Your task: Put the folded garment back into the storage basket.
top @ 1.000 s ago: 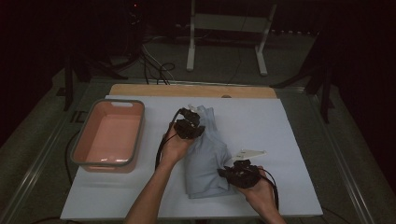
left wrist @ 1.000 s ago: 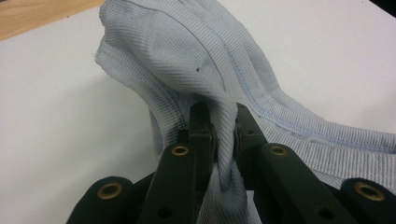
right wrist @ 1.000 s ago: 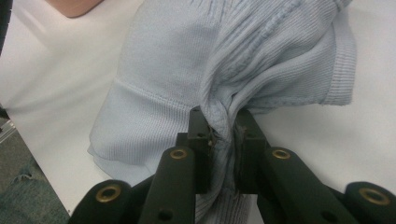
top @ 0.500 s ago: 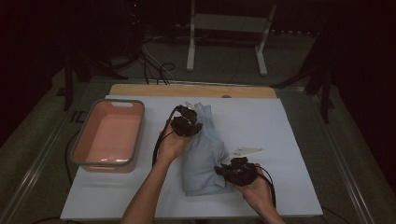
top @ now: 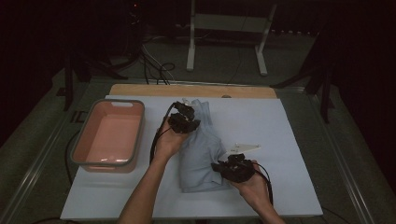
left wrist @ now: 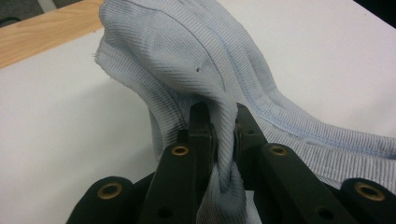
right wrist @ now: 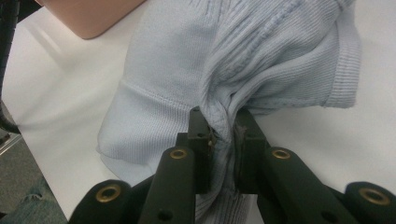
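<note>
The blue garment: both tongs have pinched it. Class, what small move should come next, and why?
Probably lift both tongs together and carry the light blue garment toward the pink tub. The left tongs and right tongs each clamp a bunched fold, and the garment is already folded narrow.

A pink plastic tub [top: 108, 135] with a grey rim sits on the white table cover [top: 289, 140], near its left edge. A wooden board [top: 191, 90] borders the far side. Behind, a white metal stand [top: 229, 28] and cables [top: 154, 65] occupy the floor.
</note>
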